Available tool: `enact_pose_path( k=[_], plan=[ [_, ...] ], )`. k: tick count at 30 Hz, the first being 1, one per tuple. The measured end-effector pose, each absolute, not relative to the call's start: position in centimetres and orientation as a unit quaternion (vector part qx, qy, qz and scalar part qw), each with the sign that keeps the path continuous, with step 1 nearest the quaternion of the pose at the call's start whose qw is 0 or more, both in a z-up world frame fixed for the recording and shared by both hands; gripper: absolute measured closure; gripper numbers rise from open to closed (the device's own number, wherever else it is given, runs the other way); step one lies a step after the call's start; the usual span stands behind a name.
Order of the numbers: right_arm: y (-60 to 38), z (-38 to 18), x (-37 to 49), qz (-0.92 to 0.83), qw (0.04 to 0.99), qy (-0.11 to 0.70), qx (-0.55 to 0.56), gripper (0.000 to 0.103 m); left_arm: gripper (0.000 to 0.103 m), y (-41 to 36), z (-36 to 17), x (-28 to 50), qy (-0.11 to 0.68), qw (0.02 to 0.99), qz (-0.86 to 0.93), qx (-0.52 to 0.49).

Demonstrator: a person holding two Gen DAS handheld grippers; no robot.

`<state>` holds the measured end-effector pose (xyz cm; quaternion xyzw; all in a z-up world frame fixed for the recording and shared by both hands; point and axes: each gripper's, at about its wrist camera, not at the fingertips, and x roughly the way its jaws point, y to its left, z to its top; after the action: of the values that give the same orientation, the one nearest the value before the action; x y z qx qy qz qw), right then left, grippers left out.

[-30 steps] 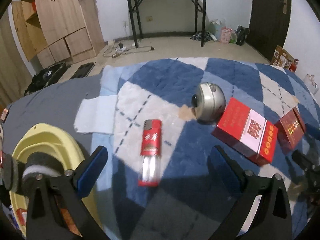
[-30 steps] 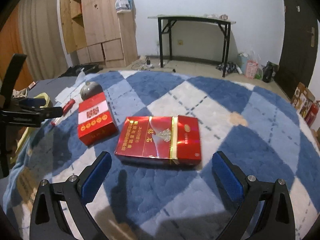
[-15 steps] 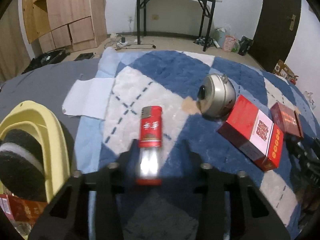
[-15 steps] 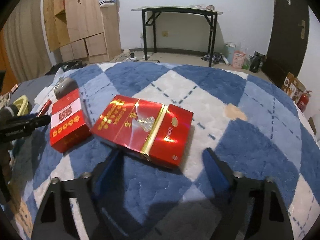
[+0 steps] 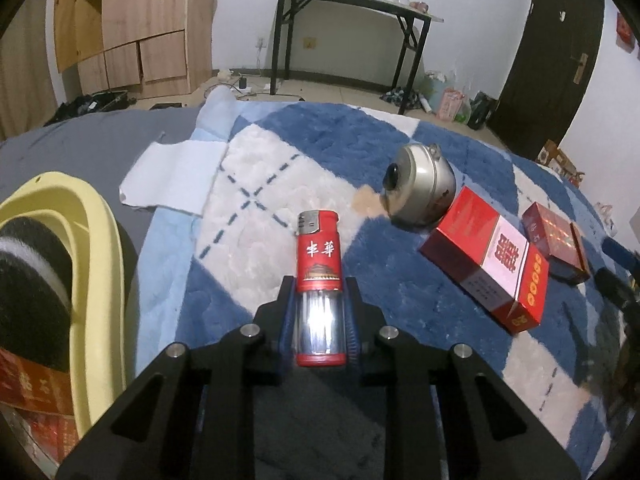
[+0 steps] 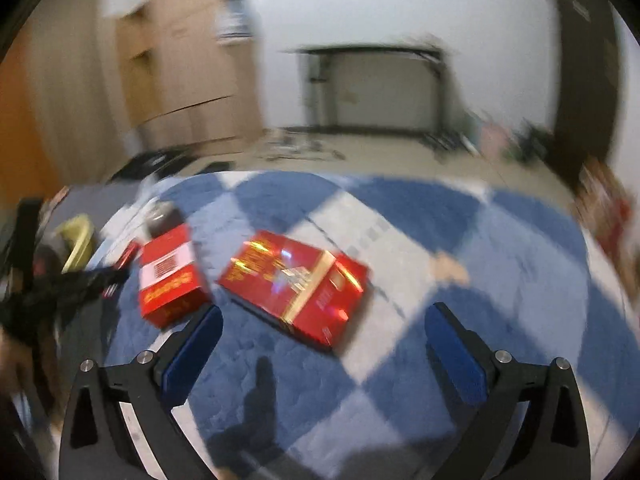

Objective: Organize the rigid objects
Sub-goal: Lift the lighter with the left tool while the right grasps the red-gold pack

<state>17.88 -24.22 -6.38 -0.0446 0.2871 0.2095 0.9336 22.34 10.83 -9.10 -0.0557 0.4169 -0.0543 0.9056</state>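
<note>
A red lighter with a clear lower half lies lengthwise on the blue and white checked blanket. My left gripper is shut on its clear end. Beyond it sit a round silver tin, a red and white box and a dark red box. In the blurred right wrist view my right gripper has its jaws opening wide. A flat red carton lies skewed just ahead, its near corner between the fingers, untouched. The red and white box is to its left.
A yellow basket at the left edge holds a black and white roll and red packs. A white cloth lies on the grey sheet. A black desk, wooden cabinets and a dark door stand beyond the bed.
My left gripper went from wide open to shut on the lighter. My right gripper narrowed toward the flat carton, then opened wide again; the carton now lies skewed and the view is blurred.
</note>
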Motion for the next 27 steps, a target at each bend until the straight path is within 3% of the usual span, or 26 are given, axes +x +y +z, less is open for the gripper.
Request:
enact_pose_path(
  k=[9,13,15,16,27],
  plan=[
    [-22.8,-7.9,22.2,0.306,0.886,0.299,-0.180,0.000,0.079,11.1,-9.2,22.3,0.415,0.906,-0.056,-0.062],
    [-22.0,-8.7,23.7,0.319,0.869,0.327,-0.189,0.010,0.079,10.9,-9.1,22.0,0.411,0.908,-0.051,-0.060],
    [-22.5,-8.2,23.4,0.314,0.876,0.319,-0.180,0.026,0.079,10.4,-7.5,20.4,0.359,0.931,-0.048,-0.051],
    [-22.8,-8.0,23.2,0.307,0.880,0.319,-0.174,0.030,0.079,10.1,-6.9,19.9,0.346,0.936,-0.045,-0.043],
    [-24.7,-1.3,15.6,0.277,0.914,0.279,-0.097,0.039,0.079,12.3,4.9,12.7,0.301,0.953,-0.023,-0.037]
  ],
)
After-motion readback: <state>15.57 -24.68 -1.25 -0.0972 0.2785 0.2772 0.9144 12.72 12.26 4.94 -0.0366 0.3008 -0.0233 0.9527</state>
